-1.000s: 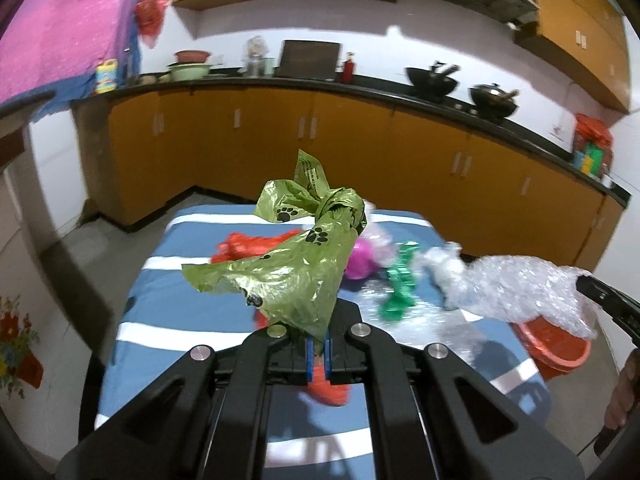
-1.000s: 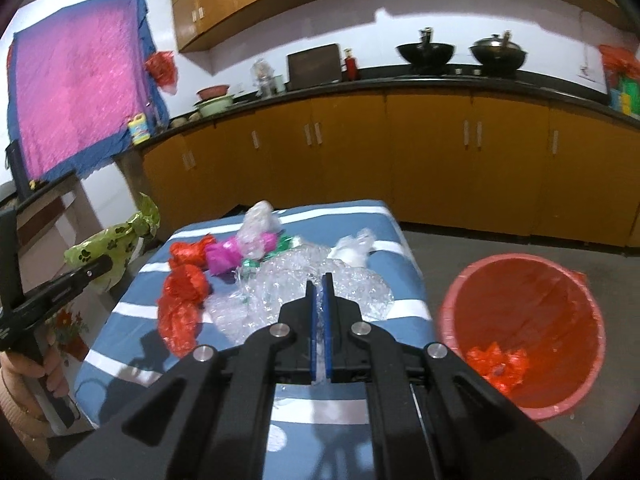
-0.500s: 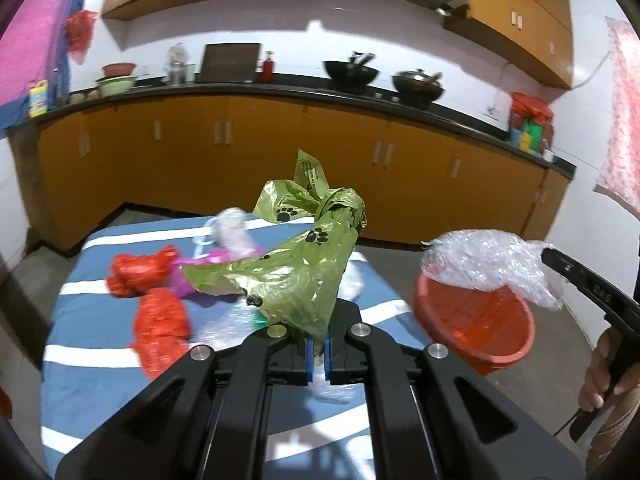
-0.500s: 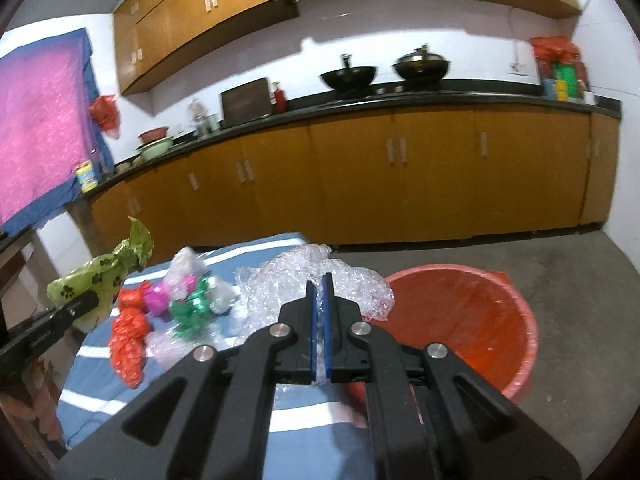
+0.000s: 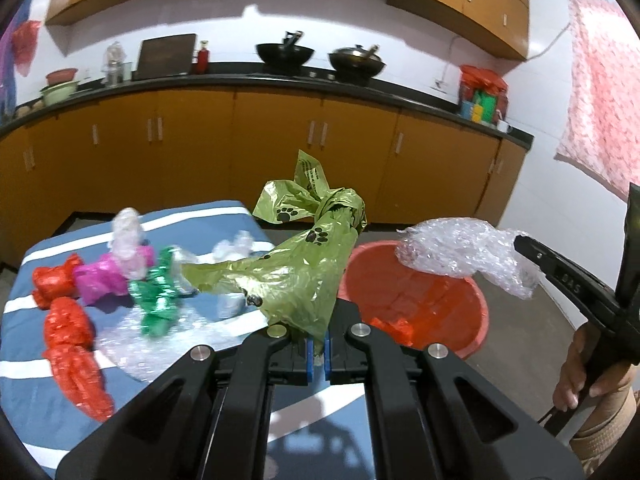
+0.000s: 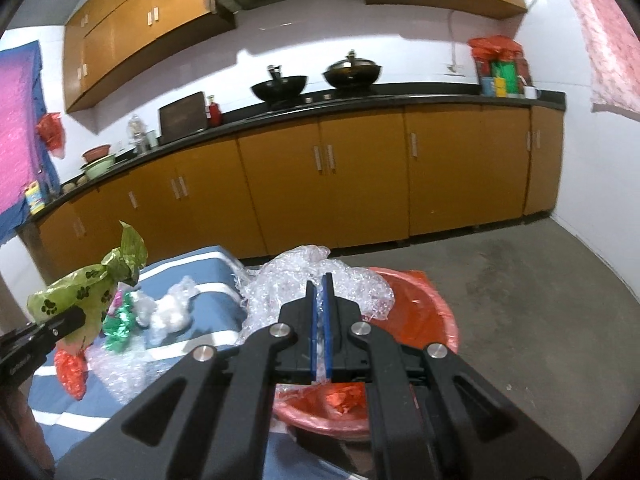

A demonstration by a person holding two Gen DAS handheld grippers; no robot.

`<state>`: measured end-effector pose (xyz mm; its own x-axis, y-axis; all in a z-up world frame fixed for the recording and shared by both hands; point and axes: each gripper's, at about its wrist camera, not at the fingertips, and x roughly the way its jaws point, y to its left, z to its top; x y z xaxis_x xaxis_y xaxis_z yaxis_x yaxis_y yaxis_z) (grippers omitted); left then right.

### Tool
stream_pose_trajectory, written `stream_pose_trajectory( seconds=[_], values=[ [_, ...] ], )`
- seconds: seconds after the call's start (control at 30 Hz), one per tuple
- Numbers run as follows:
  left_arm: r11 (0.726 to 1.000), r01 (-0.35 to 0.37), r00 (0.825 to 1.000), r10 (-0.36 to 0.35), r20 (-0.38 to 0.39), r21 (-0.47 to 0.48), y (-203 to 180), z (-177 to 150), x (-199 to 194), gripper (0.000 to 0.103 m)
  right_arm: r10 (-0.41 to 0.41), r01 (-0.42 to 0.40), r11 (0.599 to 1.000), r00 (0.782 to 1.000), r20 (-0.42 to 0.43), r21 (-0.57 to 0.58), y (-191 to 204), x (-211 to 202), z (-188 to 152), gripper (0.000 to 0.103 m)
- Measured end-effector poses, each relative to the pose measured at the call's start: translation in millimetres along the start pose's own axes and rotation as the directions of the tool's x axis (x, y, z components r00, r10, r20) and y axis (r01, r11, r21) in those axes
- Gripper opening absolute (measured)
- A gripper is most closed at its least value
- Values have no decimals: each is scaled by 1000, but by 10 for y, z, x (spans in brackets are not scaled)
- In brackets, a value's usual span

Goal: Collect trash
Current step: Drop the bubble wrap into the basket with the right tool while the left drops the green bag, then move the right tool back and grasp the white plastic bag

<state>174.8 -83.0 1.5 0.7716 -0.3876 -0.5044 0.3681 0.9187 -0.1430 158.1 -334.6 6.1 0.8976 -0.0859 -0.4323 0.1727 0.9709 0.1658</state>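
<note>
Crumpled red plastic (image 5: 394, 326) lies in red basin (image 5: 476, 312); left tool (image 5: 316, 354) grips green bag (image 5: 296, 272), right tool (image 6: 320, 312) bubble wrap (image 6: 280, 284).

Colours in front of my claws

My black left claw (image 5: 316, 350) grips an olive-green bag (image 5: 296, 276) printed with black paw marks; my black right claw (image 6: 319, 320), blue-padded, holds clear bubble wrap (image 6: 280, 280). The bench (image 5: 40, 396) is blue with white stripes, carrying red bags (image 5: 72, 344), a magenta bag (image 5: 100, 280) and a shiny green one (image 5: 156, 300). The bin (image 5: 476, 320) is orange-red.
</note>
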Motion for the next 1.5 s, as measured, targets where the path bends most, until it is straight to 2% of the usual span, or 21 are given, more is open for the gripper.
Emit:
stream_pose_trajectory(
  seconds=[0.53,0.9,1.0,1.07,1.1,1.17,1.23,1.5],
  values=[
    [994,81,994,-74,-77,79,-613,-57,546,3,-84,85,993,996,-13,83,-479,290,-44,4],
    [989,109,988,-97,-118,97,-846,-26,925,3,-95,95,991,995,5,90,-528,471,3,5],
    [991,109,982,-96,-166,73,-845,-77,1084,3,-99,100,991,995,-13,85,-539,600,-7,10],
    [993,106,979,-94,-181,59,-811,-111,1117,10,-92,95,991,995,-31,93,-552,647,-44,24],
    [994,99,979,-88,-183,53,-777,-133,1120,15,-95,98,991,995,-32,92,-555,652,-63,26],
    [996,82,982,-73,-177,46,-727,-148,1107,41,-101,104,991,994,-35,87,-559,640,-100,30],
    [997,73,984,-66,-166,37,-678,-148,1075,44,-106,109,990,994,-41,90,-571,626,-137,30],
    [1000,29,990,-26,-138,13,-455,-116,894,44,-109,112,990,993,-34,87,-524,531,-114,34]
  ],
)
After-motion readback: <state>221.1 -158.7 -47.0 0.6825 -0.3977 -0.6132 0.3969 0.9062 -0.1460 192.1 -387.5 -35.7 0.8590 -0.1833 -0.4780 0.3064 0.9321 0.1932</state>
